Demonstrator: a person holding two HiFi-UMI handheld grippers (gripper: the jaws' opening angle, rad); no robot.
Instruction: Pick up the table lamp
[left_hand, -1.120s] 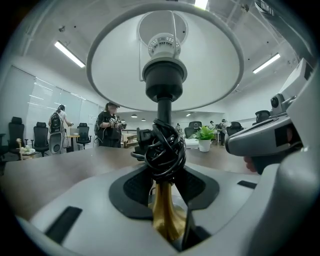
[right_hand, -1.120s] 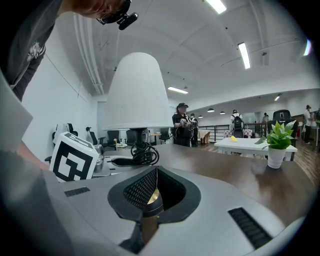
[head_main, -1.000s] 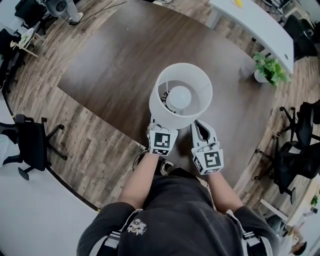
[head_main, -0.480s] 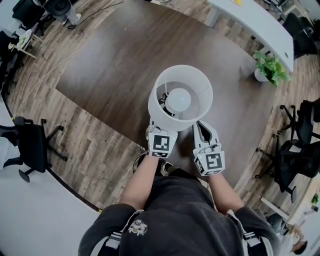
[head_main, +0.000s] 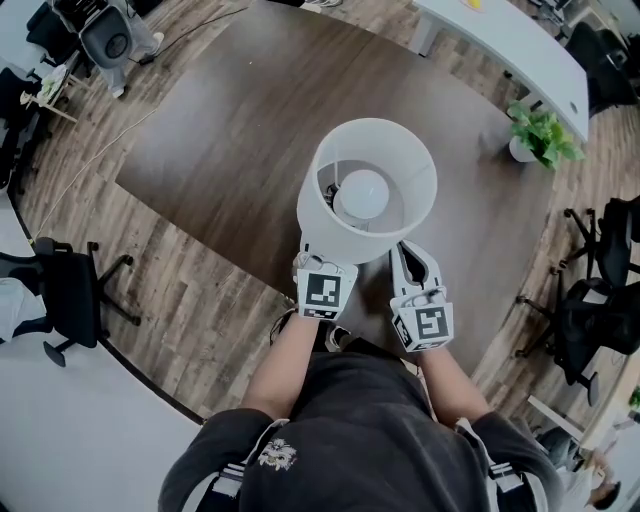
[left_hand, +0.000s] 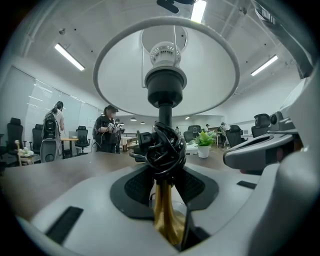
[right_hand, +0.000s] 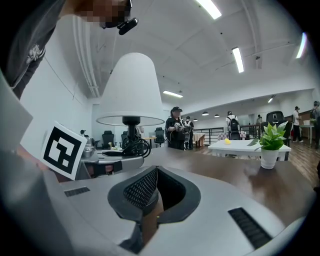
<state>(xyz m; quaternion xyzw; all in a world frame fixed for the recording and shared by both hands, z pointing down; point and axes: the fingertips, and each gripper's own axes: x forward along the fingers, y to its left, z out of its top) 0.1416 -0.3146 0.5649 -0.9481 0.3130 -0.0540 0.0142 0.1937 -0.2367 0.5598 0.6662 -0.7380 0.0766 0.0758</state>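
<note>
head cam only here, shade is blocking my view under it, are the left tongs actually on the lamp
Observer: Yes. In the left gripper view, the left tongs are closed on the lamp's gold stem, just below a bundle of black cord wound around it.
Operator: ok and the right one, is it gripping anything
Observer: No. The right gripper view shows the right tongs with their tips together and nothing between them. They point out over the table, and the lamp stands off to their left.
</note>
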